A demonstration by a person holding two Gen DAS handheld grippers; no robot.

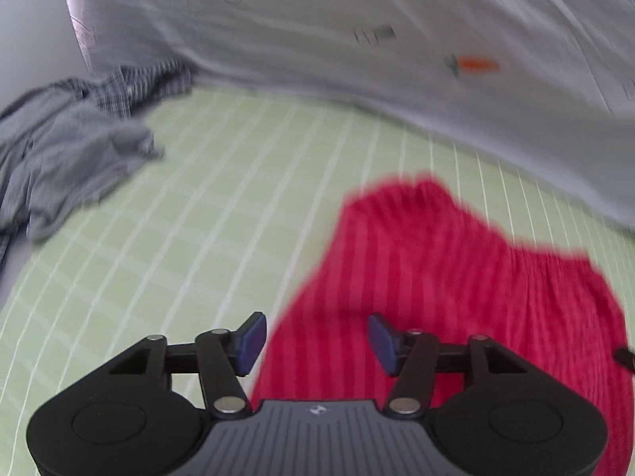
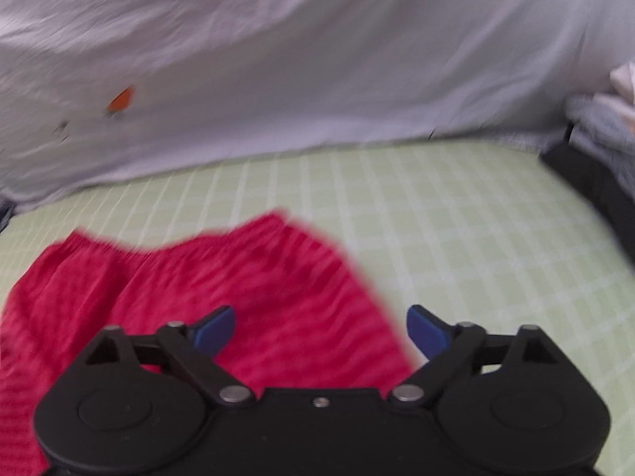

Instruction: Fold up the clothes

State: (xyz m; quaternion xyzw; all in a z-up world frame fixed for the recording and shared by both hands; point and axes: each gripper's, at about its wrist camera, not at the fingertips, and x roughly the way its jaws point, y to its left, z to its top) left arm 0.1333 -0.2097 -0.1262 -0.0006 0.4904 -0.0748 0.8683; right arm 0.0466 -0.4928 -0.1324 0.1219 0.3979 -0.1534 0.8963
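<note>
My left gripper (image 1: 315, 343) hangs over the red ribbed garment (image 1: 436, 289), jaws spread, nothing between the blue pads (image 1: 250, 345); whether they brush the cloth beneath I can't tell. The red piece lies flat on the green checked sheet (image 1: 198, 218), running from under my left jaws ahead and off to their right. Up ahead and to the left of them, a crumpled grey-blue checked garment (image 1: 71, 150) sits well apart. Behind everything, a pale grey cover (image 1: 317, 39) with a small orange carrot print (image 1: 474, 64).

My right gripper (image 2: 321, 331) is spread wider, empty too. The red garment (image 2: 198, 289) lies under its left pad and stretches away left; the right pad stands over bare green sheet (image 2: 476, 218). Far right, a stack of folded pieces (image 2: 603, 135), too blurred to read.
</note>
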